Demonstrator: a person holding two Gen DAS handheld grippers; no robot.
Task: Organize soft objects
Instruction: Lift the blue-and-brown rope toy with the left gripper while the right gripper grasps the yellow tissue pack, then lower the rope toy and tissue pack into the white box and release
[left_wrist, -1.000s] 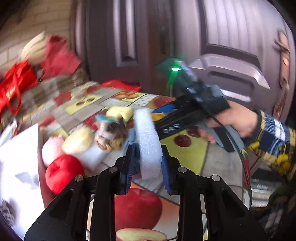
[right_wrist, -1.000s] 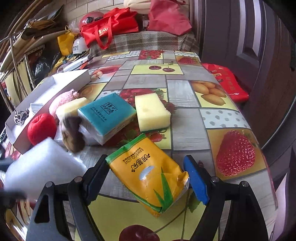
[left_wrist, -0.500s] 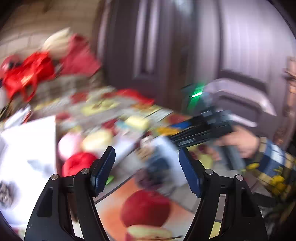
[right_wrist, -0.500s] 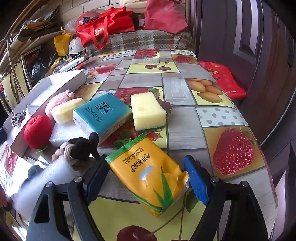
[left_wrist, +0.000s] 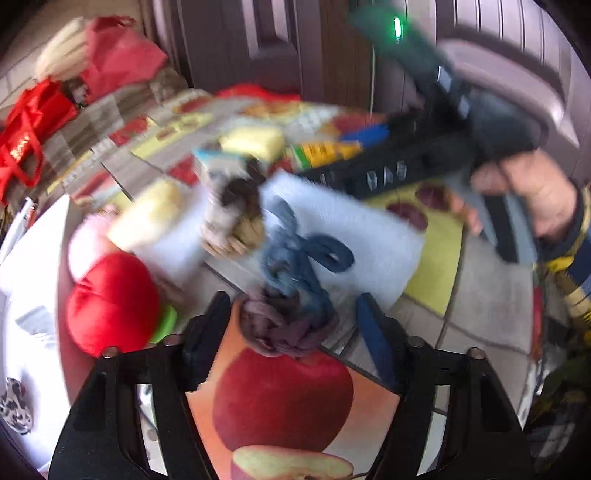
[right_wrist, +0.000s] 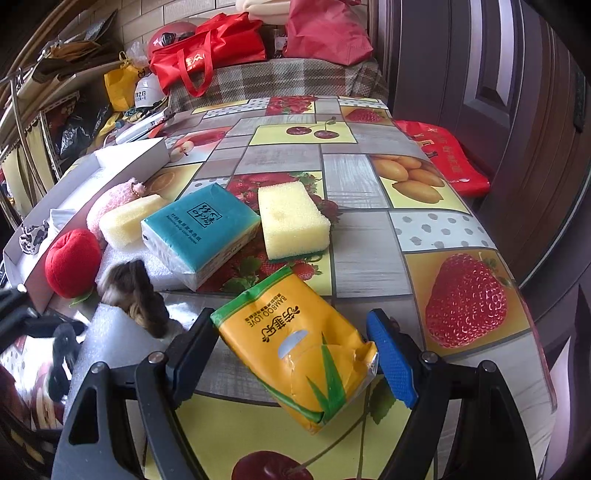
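My left gripper (left_wrist: 291, 332) is open, its jaws astride a purple and blue knotted fabric bundle (left_wrist: 291, 295) lying on the table. Just beyond the bundle lies a white foam sheet (left_wrist: 354, 236), and a brown plush toy (left_wrist: 236, 218) lies at the sheet's left. My right gripper (right_wrist: 291, 354) is open, its jaws on either side of a yellow tissue pack (right_wrist: 299, 347). A teal tissue pack (right_wrist: 201, 232), a yellow sponge (right_wrist: 291, 221), a second pale sponge (right_wrist: 129, 221), a red plush apple (right_wrist: 72, 262) and a pink plush (right_wrist: 114, 199) lie beyond it.
A white open box (right_wrist: 92, 177) stands along the table's left edge. Red bags (right_wrist: 207, 55) sit on a checked cover past the far end of the table. A door is close on the right. A red packet (right_wrist: 443, 155) lies by the table's right edge.
My left gripper let go of the white foam sheet and opened, then moved down over the fabric bundle. The brown plush toy shifted. The right gripper stayed open around the yellow pack.
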